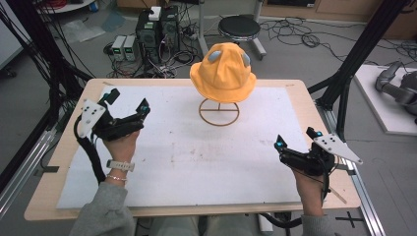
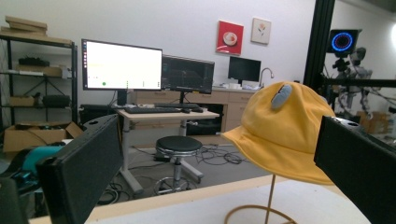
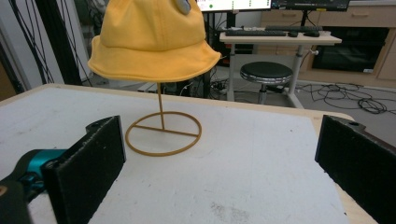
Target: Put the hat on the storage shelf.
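The right tongs [image 1: 296,138] and the left tongs [image 1: 129,100] are held over the white-topped desk [image 1: 172,167] with jaws spread apart and nothing between them. Farther back, a yellow hat [image 1: 223,73] is perched on a wire stand [image 1: 219,112] at mid-desk.

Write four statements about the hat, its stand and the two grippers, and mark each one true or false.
1. The yellow hat sits on a wire stand. True.
2. The left gripper is clamped on the hat's brim. False: its jaws are open and apart from the hat.
3. The right gripper is open and holds nothing. True.
4. The stand's base is a square block. False: it is a round wire ring.
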